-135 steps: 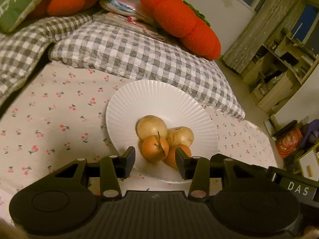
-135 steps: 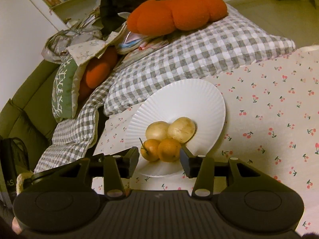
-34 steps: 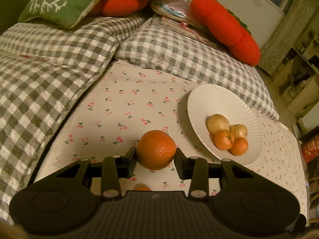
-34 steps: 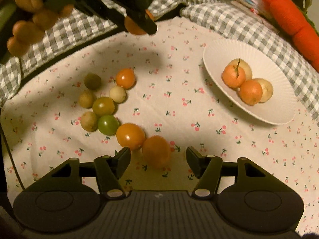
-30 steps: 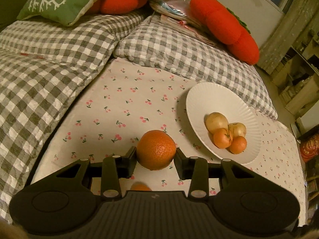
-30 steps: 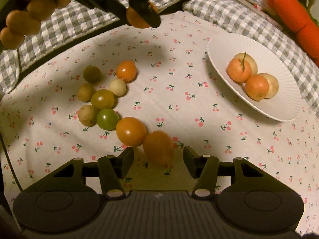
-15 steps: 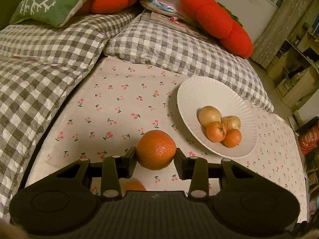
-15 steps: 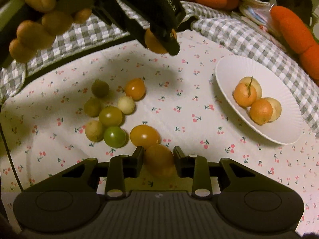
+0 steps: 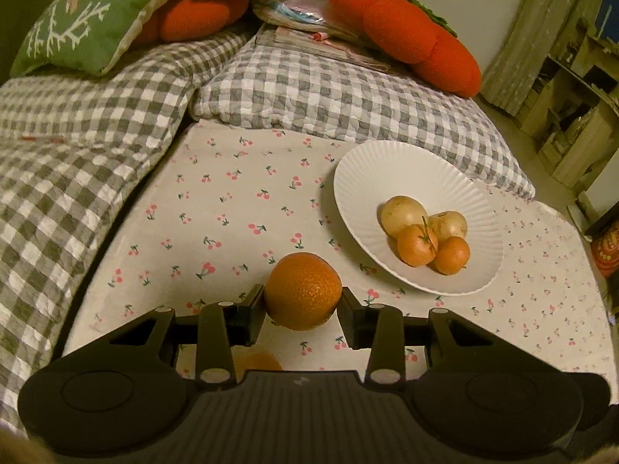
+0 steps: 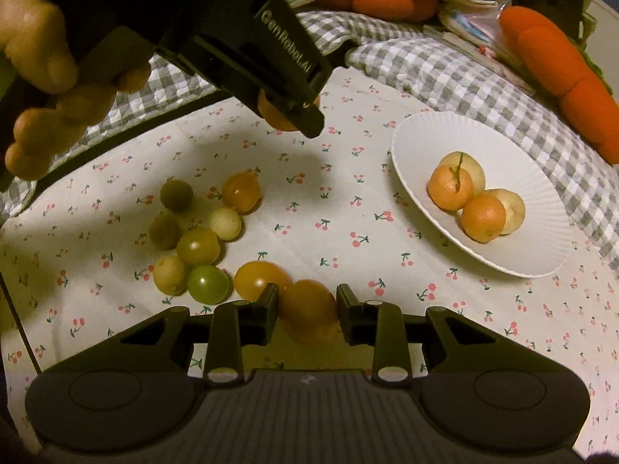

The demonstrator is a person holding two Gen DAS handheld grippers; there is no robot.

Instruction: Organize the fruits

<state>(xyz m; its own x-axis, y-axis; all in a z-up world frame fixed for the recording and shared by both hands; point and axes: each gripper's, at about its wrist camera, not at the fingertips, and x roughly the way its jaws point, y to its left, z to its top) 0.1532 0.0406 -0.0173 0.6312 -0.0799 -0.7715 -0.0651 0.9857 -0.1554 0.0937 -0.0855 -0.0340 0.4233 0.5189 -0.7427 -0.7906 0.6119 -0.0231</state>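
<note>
My left gripper [image 9: 302, 311] is shut on an orange [image 9: 303, 290] and holds it above the cherry-print cloth, left of the white plate [image 9: 371, 170]. The plate holds several fruits [image 9: 425, 232]. My right gripper [image 10: 306, 314] is shut on an orange oval tomato [image 10: 308, 311] low over the cloth. In the right wrist view the left gripper with its orange [image 10: 271, 114] hangs at upper left, and the plate [image 10: 541, 247] lies to the right.
Several small tomatoes and fruits [image 10: 201, 239] lie in a cluster on the cloth left of my right gripper. Grey checked cushions [image 9: 340, 92], a green pillow [image 9: 89, 19] and orange plush toys [image 9: 418, 42] border the cloth behind. Shelves [image 9: 572, 116] stand at far right.
My right gripper has closed on the orange tomato and lifted slightly. My left gripper, holding the orange, has drifted toward the plate.
</note>
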